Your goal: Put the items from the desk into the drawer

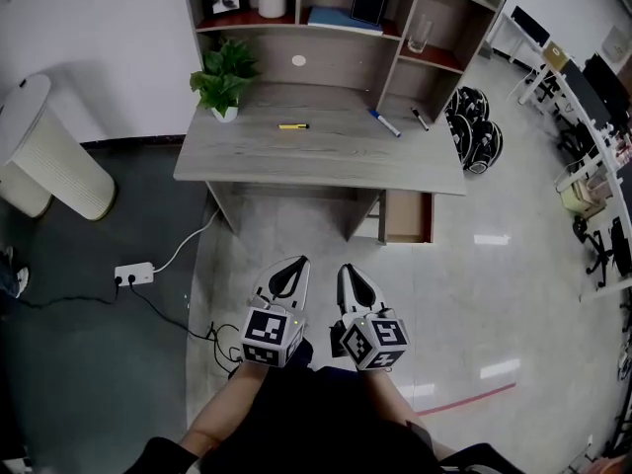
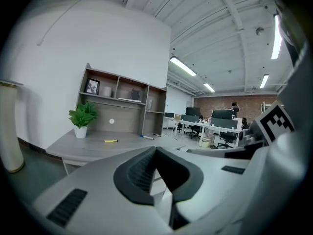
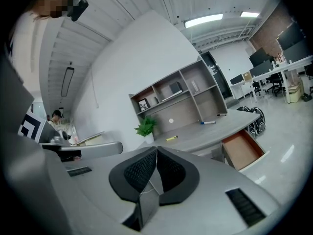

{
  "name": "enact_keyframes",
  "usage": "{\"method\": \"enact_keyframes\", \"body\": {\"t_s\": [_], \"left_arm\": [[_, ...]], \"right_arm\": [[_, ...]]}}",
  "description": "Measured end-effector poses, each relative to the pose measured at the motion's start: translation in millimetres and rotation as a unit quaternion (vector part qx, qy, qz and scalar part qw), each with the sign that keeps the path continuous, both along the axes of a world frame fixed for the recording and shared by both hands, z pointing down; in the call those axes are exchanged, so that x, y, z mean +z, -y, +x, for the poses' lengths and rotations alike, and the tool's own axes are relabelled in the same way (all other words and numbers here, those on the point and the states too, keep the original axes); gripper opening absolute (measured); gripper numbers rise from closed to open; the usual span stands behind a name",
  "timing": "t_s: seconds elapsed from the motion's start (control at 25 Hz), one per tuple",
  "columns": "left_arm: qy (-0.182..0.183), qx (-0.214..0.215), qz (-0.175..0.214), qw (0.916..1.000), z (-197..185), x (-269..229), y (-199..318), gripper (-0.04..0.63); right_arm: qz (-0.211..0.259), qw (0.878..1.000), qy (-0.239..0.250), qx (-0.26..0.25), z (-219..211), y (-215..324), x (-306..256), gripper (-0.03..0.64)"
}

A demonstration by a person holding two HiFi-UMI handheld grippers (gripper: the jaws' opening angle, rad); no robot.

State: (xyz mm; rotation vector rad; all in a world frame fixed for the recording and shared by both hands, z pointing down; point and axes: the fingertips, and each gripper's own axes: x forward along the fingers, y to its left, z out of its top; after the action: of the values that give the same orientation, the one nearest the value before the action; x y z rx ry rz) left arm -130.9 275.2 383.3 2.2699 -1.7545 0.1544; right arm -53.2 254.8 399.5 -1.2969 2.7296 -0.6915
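Below the head camera, the left gripper [image 1: 286,276] and right gripper [image 1: 354,280] hang side by side over pale, glossy floor, well short of the desk [image 1: 247,156]. Each is smooth grey plastic with dark ribbed pads, and each carries a cube of black-and-white square markers. The desk is grey wood-grain with a shelved hutch on top. On its surface lie a slim yellow item [image 1: 293,125], a blue marker [image 1: 386,123] and a black pen [image 1: 420,119], well apart from one another, with a leafy potted plant [image 1: 225,77] at the left corner. Under the desk's right end the drawer [image 1: 406,215] stands pulled out, its brown inside bare. A white power strip [image 1: 135,275] lies on dark carpet to the left

From the left gripper view, the jaws are pressed together with nothing between them. Beyond them the desk shows side-on, the slim yellow item and blue marker lying flat on it, against a white wall; office desks and a brick wall stand further off

From the right gripper view, these jaws are likewise clenched on nothing. The open drawer shows at the right, and all three items rest on the desk above it
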Motion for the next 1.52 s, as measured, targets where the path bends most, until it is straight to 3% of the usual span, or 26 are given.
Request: {"method": "enact_keyframes", "body": {"t_s": [0.24,0.64,1.2,1.52], "left_arm": [[-0.007,0.009,0.002,0.9999,-29,0,45,0.002],[0.003,0.023,-0.007,0.9997,-62,11,76,0.002],[0.005,0.024,-0.028,0.9993,-72,25,82,0.002],[0.0,0.012,-0.042,0.999,-82,35,120,0.002]], "right_arm": [[-0.001,1.0,-0.006,0.016,-26,41,2,-0.002],[-0.005,1.0,-0.012,0.022,-60,74,11,-0.002],[-0.015,0.999,-0.032,0.007,-80,81,23,-0.002],[-0.012,0.999,-0.042,-0.007,-91,121,27,-0.002]]}}
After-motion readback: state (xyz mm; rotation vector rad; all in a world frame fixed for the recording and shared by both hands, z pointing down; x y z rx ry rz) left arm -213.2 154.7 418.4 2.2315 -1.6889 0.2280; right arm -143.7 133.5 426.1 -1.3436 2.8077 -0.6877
